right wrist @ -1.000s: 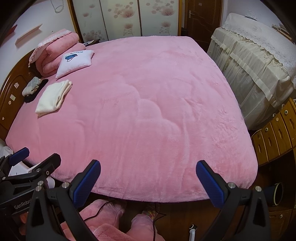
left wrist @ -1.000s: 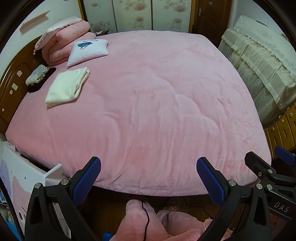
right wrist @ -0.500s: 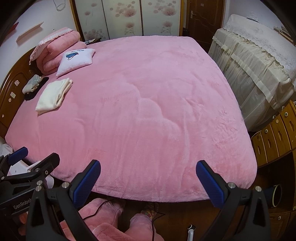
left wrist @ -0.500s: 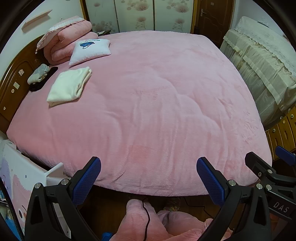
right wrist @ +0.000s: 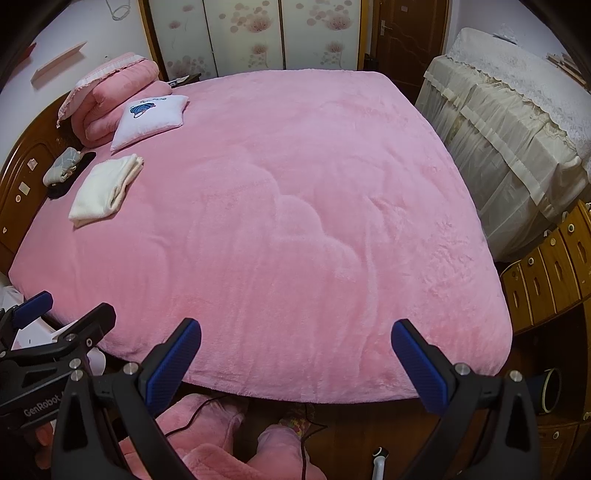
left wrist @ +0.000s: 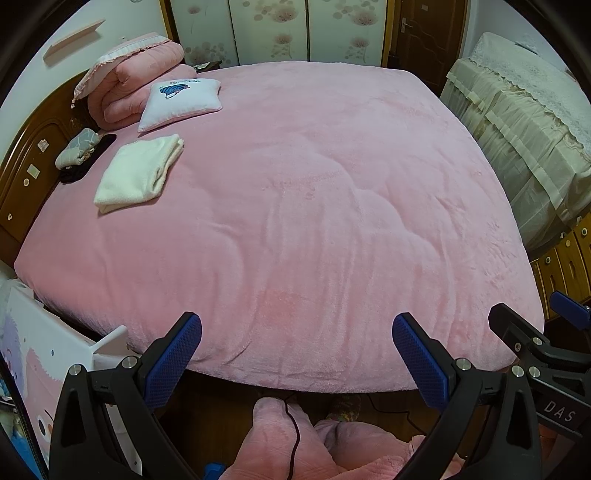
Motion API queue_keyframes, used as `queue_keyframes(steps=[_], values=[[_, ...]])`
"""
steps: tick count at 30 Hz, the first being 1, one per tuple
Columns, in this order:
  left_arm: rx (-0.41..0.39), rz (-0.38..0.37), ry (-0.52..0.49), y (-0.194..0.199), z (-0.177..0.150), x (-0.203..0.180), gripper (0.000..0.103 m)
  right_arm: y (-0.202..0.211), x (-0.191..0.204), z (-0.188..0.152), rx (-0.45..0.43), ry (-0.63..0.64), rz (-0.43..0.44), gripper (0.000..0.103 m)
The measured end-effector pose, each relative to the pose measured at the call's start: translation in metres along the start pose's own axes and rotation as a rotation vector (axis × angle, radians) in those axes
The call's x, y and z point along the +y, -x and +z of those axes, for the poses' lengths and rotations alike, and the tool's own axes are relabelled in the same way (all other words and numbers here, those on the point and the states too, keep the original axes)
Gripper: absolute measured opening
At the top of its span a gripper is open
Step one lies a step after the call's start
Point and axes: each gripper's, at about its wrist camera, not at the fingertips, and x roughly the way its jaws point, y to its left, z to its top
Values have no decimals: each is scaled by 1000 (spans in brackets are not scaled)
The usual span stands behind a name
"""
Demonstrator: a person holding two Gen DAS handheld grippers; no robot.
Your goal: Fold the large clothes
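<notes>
Your left gripper [left wrist: 295, 354] and right gripper [right wrist: 295, 354] hover spread and empty at the bed's foot; the folded cream fleece garment [left wrist: 138, 173] lies near the headboard, apparently done.

We looked from both wrist cameras, held side by side above the foot of the bed [left wrist: 295, 203], forward across it toward the wardrobe [right wrist: 258, 33]; both views shared the whole bed.

Left hand-held gripper [left wrist: 297, 354] and right hand-held gripper [right wrist: 296, 356] gape wide, side by side.
</notes>
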Motion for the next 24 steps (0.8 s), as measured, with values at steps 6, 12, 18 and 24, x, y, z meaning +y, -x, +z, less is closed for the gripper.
queue_keyframes(steps=[6, 12, 18, 24], values=[[2, 2, 2, 0, 0, -1, 102, -2, -2, 2, 2, 4, 0, 103], [-1, 4, 1, 0, 1, 0, 102, -5, -6, 5, 6, 6, 5, 103], [-2, 11, -1, -1, 2, 1, 102, -7, -6, 5, 7, 8, 3, 103], [-4, 20, -2, -1, 3, -2, 102, -8, -6, 6, 8, 11, 2, 103]])
